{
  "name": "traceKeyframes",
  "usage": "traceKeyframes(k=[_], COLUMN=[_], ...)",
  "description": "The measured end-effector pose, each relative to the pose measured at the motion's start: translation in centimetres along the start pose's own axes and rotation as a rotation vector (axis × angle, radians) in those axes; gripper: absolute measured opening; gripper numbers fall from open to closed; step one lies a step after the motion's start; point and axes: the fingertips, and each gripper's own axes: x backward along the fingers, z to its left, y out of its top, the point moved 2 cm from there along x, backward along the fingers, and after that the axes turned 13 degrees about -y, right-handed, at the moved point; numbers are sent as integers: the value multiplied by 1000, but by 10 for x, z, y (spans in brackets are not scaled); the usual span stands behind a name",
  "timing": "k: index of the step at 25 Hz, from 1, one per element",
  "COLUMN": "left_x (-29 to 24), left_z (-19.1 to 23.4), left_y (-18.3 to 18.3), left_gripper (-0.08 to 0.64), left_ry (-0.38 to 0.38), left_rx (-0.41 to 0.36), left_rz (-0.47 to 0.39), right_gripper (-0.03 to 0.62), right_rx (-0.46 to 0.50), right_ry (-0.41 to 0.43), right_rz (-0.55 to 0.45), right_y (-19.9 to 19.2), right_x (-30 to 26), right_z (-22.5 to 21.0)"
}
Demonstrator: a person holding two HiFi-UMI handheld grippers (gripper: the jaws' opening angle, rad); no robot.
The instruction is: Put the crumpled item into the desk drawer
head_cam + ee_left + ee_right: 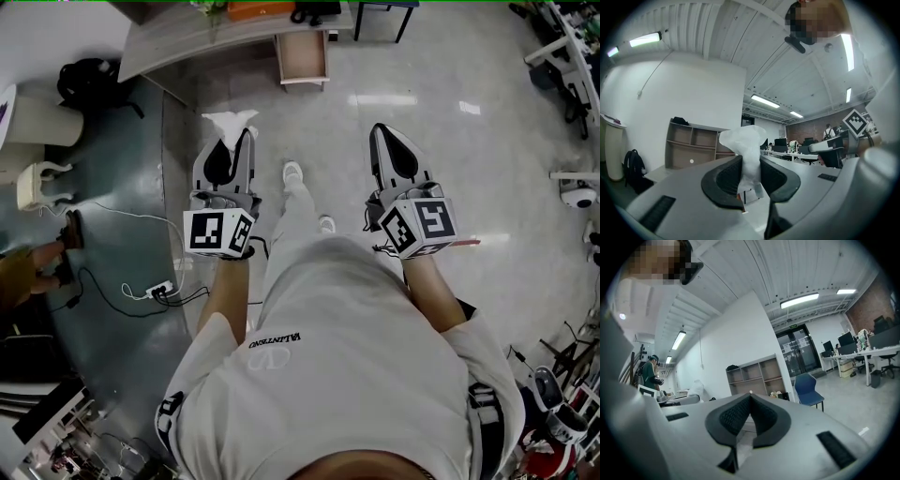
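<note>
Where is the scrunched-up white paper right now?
The crumpled white paper is pinched in the jaws of the left gripper, poking out past the tips. In the head view it is left of centre, short of the desk drawer.

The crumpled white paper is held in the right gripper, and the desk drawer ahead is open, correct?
Not quite. The crumpled white paper is held in the left gripper, as the left gripper view shows; the right gripper is shut on nothing. The desk drawer ahead is open.
</note>
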Motion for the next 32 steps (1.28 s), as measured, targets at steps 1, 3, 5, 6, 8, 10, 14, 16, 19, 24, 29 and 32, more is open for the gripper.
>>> traceKeyframes(k=[1,3,5,6,8,10,14,16,19,24,29,32], left_x=[-4,-14,-30,-39,-59,-80,-119,-138,-169,-216,-253,-264], left_z=[5,15,26,32,45,58,88,107,132,163,191,204], left_y=[-2,-5,-6,-6,-4,-6,-30,-42,-57,-91,-122,-141], left_gripper=[92,92,92,92,92,92,92,92,92,92,92,92], left_ry=[-5,-17,-30,-36,-48,-66,-122,-141,-164,-201,-218,-212], left_rx=[4,13,28,34,34,34,58,82,116,149,177,208], left_rz=[0,-5,-14,-18,-23,-21,16,39,62,112,154,180], right_gripper=[-2,-2,-1,-1,0,-1,0,0,0,0,-1,0], right_rx=[7,25,33,32,28,26,28,21,16,-37,-101,-79], right_ry=[-5,-15,-22,-24,-31,-51,-93,-94,-101,-144,-189,-206], right_rz=[-4,-14,-22,-23,-17,-7,19,43,68,136,162,160], right_y=[1,5,10,12,15,15,10,8,7,-25,-42,-51], right_x=[-7,-22,-38,-46,-65,-87,-136,-163,-204,-305,-385,-408], right_z=[3,9,11,11,8,4,5,11,18,25,27,21])
